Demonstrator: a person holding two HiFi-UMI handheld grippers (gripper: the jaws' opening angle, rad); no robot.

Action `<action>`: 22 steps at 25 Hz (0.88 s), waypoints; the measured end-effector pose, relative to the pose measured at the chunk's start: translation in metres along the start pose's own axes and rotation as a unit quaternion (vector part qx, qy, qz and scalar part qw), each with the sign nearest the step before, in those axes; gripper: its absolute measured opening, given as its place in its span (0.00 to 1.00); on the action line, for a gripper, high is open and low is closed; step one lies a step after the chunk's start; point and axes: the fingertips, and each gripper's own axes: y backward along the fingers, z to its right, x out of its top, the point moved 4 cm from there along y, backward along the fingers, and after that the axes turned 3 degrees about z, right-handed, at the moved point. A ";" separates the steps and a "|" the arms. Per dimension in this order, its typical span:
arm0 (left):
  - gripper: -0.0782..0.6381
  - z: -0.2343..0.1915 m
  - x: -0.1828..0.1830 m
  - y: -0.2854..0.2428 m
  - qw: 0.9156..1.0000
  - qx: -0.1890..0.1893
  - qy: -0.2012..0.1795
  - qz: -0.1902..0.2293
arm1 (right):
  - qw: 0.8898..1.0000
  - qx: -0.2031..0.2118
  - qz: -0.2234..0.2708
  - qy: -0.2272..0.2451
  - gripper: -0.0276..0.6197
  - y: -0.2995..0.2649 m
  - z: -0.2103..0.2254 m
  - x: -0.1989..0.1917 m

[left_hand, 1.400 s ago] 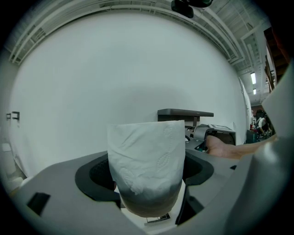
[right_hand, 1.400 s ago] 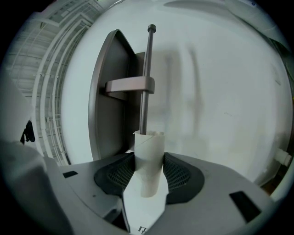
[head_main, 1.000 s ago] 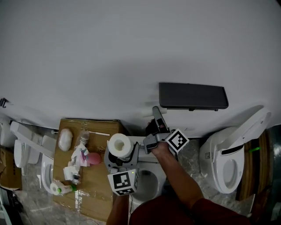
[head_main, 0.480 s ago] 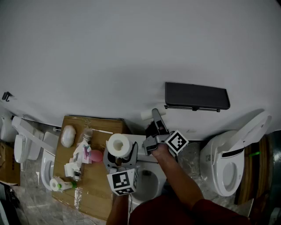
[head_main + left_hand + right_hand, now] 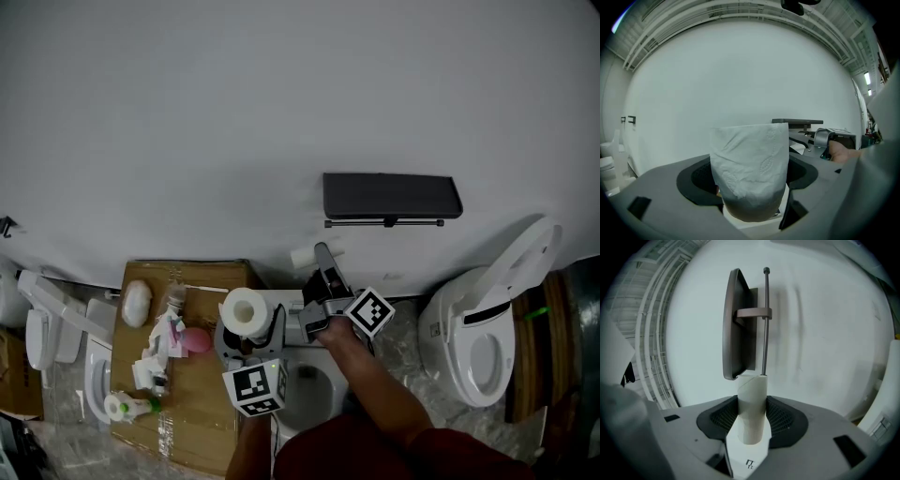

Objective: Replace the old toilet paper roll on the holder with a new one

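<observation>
We are gripping the new roll (image 5: 750, 164) in the left gripper (image 5: 248, 330) and the empty tube (image 5: 751, 390) in the right gripper (image 5: 752, 425), near the holder (image 5: 392, 196). If we are squeezing too softly, the tube may be dropping into the toilet (image 5: 298, 401).

Left tongs (image 5: 750, 177) are clamped on a fat white roll (image 5: 750, 157) standing upright, plain white wall (image 5: 740, 75) behind, dark holder (image 5: 797, 122) peeking out at right.
</observation>
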 end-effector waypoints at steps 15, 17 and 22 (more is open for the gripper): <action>0.72 0.052 0.001 0.002 0.998 -0.060 -0.015 0.007 | 0.998 -0.014 0.054 -0.005 0.34 0.084 -0.023 0.036; 0.72 0.056 0.001 0.002 0.998 -0.063 -0.017 0.008 | 0.997 -0.027 0.068 0.000 0.34 0.094 -0.024 0.040; 0.72 0.063 0.003 0.002 0.997 -0.070 -0.019 0.014 | 0.997 -0.028 0.078 0.001 0.34 0.103 -0.029 0.043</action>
